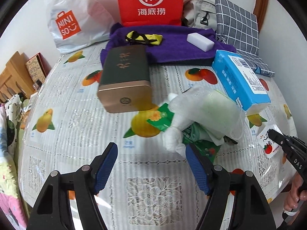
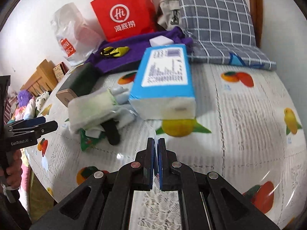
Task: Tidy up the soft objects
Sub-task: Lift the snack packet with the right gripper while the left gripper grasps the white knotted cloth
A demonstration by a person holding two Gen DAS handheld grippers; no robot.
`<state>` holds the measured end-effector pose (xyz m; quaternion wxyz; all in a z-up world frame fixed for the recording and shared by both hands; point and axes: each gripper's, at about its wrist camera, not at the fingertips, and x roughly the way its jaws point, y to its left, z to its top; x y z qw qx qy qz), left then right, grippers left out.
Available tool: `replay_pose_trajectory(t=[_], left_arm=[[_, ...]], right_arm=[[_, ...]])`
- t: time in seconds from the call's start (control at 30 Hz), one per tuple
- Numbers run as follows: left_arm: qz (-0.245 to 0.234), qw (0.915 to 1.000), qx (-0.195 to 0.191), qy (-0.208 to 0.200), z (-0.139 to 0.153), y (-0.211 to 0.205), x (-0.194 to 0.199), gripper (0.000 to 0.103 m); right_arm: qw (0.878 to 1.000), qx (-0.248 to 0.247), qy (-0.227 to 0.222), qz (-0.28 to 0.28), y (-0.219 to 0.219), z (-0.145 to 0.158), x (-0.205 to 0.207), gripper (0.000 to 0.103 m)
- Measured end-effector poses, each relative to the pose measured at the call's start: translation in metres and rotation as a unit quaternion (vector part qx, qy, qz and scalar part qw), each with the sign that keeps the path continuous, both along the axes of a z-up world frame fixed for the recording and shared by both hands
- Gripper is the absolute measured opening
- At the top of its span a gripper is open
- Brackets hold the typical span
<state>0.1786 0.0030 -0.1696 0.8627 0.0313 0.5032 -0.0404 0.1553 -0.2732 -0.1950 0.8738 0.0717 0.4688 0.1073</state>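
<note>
While my left gripper [image 1: 151,164] hangs wide and empty and my right [image 2: 156,143] is pinched closed, gloves [image 1: 201,115], tissues [image 1: 241,80] and towel [image 1: 172,46] lie unsorted.

Two bags [image 1: 150,2], one purple towel [image 1: 172,44], one tissue pack [image 1: 239,78], one tin [image 1: 124,78]

The left gripper [image 1: 151,155] is matte black with ribbed blue pads [image 1: 195,164] and silver round pivot pins; "GenRobot.AI" is printed in white on its side at the right view's left edge. The right gripper [image 2: 156,143] matches; its side reads "DAS".
</note>
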Motion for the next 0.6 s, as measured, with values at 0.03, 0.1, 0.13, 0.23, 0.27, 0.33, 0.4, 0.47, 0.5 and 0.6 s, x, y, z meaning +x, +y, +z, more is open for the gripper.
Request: replay_pose_trajectory(t=[0.03,0.1,0.13,0.23,0.27,0.33,0.4,0.47,0.5,0.6], left_arm=[[-0.001,1.0,-0.001,0.0,-0.001,-0.001,0.001,0.068],[-0.002,1.0,-0.003,-0.001,-0.005,-0.004,0.003,0.065],[-0.004,1.0,-0.004,0.0,-0.007,-0.006,0.005,0.063],[-0.009,0.9999,-0.01,0.007,-0.016,-0.011,0.012,0.059],[-0.011,0.9998,-0.012,0.01,-0.02,-0.013,0.014,0.058],[-0.014,0.9997,-0.014,0.016,-0.026,-0.017,0.02,0.057],[-0.016,0.9995,-0.013,0.023,-0.033,-0.021,0.024,0.056],[-0.02,0.9993,-0.014,0.027,-0.037,-0.023,0.028,0.05],[-0.021,0.9992,-0.02,0.028,-0.038,-0.023,0.029,0.043],[-0.023,0.9985,-0.038,0.031,-0.037,-0.021,0.033,0.023]], right_arm=[[1.0,0.002,0.0,-0.002,-0.002,-0.001,-0.001,0.005],[1.0,0.005,0.0,-0.005,-0.007,-0.003,-0.002,0.006],[1.0,0.006,0.0,-0.008,-0.01,-0.005,-0.003,0.007],[1.0,0.01,0.005,-0.013,-0.017,-0.009,-0.004,0.008],[1.0,0.01,0.005,-0.012,-0.018,-0.01,-0.004,0.008],[1.0,0.009,0.008,-0.012,-0.021,-0.013,-0.005,0.008],[1.0,0.011,0.013,-0.013,-0.024,-0.016,-0.006,0.008],[1.0,0.011,0.018,-0.015,-0.026,-0.018,-0.005,0.008],[1.0,0.011,0.02,-0.015,-0.028,-0.019,-0.005,0.008],[1.0,0.013,0.024,-0.013,-0.029,-0.021,-0.004,0.008]])
